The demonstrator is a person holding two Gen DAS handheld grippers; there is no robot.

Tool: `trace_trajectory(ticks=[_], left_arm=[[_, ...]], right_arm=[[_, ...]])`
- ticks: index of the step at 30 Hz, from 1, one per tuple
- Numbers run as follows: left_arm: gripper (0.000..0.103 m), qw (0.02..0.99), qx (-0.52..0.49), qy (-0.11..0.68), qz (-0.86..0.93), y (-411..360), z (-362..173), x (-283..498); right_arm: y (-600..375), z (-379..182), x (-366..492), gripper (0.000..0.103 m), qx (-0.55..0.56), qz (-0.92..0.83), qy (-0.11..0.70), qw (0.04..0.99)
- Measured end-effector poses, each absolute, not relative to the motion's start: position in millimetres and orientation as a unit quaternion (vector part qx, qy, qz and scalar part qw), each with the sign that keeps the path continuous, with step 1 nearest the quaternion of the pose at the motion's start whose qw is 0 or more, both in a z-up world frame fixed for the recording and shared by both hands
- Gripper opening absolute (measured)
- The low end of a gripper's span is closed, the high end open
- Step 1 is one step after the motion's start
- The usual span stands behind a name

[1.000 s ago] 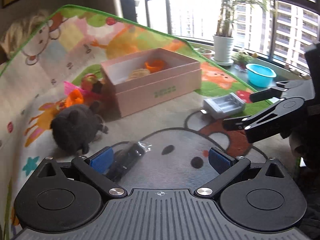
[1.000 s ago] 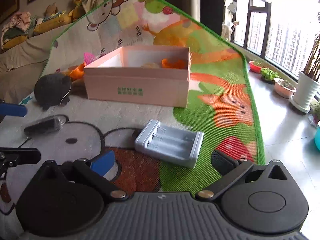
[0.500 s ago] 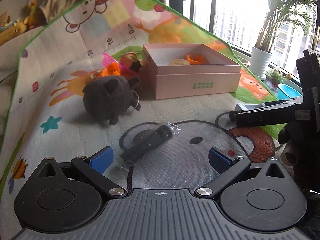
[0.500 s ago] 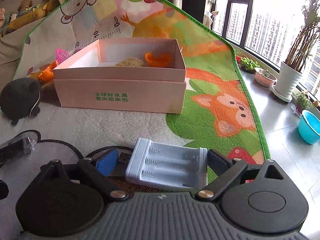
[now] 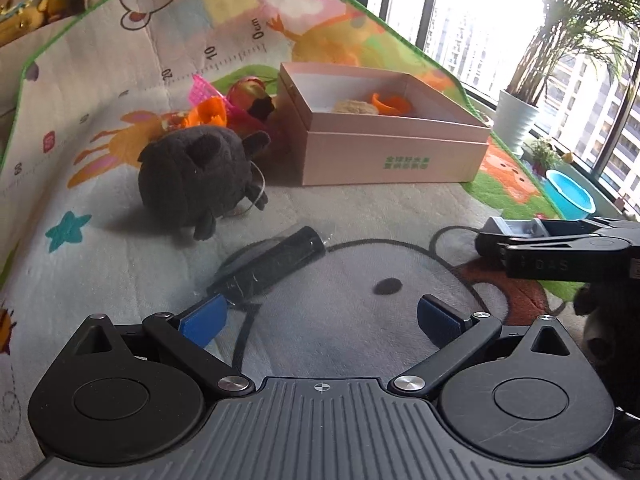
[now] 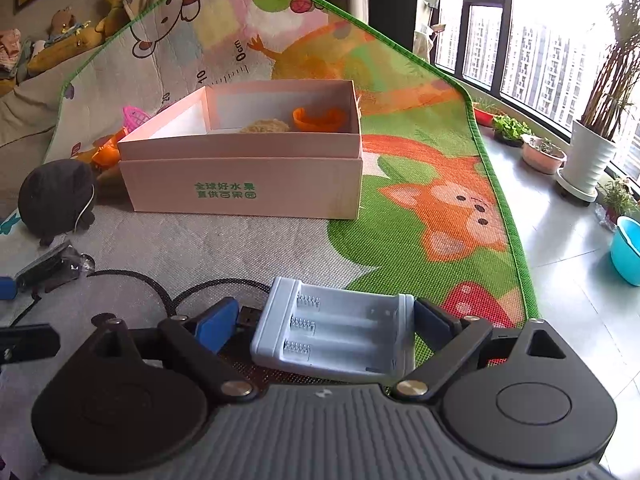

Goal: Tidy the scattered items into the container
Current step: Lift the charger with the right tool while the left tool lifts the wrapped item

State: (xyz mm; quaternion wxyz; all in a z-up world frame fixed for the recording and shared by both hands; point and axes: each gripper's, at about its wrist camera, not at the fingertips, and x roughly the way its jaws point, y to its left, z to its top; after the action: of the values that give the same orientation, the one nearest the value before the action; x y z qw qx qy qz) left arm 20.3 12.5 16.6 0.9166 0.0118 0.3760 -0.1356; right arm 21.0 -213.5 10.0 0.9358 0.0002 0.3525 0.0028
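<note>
Right wrist view: right gripper (image 6: 324,320) spread wide, straddling grey battery charger (image 6: 332,338) on play mat (image 6: 420,200); right pad touching, left clear, not clamped. Pink box (image 6: 244,184) at 12 o'clock. Left gripper (image 5: 320,316) agape, wrapped black tube (image 5: 268,266) off left fingertip (image 5: 204,320), staged for pickup.

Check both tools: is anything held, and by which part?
Nothing is held. The right tool straddles the grey battery holder end to end, one pad clear of it; the left tool is empty.

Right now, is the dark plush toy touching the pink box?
Apart. The left wrist view shows bare mat between the dark plush toy and the pink box.
</note>
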Motion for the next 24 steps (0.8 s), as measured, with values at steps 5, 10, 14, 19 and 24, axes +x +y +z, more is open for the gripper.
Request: trace_trajectory(ticks=[5, 10, 14, 19, 24], left_arm=[[0.103, 0.931, 0.031, 0.343, -0.122, 7, 18, 37], [0.103, 0.942, 0.028, 0.327, -0.074, 3, 21, 32], [0.103, 0.945, 0.036, 0.324, -0.032, -1, 22, 30], [0.103, 0.936, 0.033, 0.350, 0.020, -5, 18, 56], [0.103, 0.932, 0.024, 0.358, 0.054, -6, 12, 73]], right_arm=[[-213, 11, 19, 0.093, 0.002, 0.015, 0.349, 0.937], [-212, 11, 17, 0.093, 0.003, 0.019, 0.343, 0.939], [-211, 12, 14, 0.093, -0.002, 0.028, 0.336, 0.941], [-210, 13, 13, 0.093, -0.006, 0.034, 0.334, 0.942], [-212, 13, 12, 0.093, -0.001, 0.037, 0.331, 0.943]])
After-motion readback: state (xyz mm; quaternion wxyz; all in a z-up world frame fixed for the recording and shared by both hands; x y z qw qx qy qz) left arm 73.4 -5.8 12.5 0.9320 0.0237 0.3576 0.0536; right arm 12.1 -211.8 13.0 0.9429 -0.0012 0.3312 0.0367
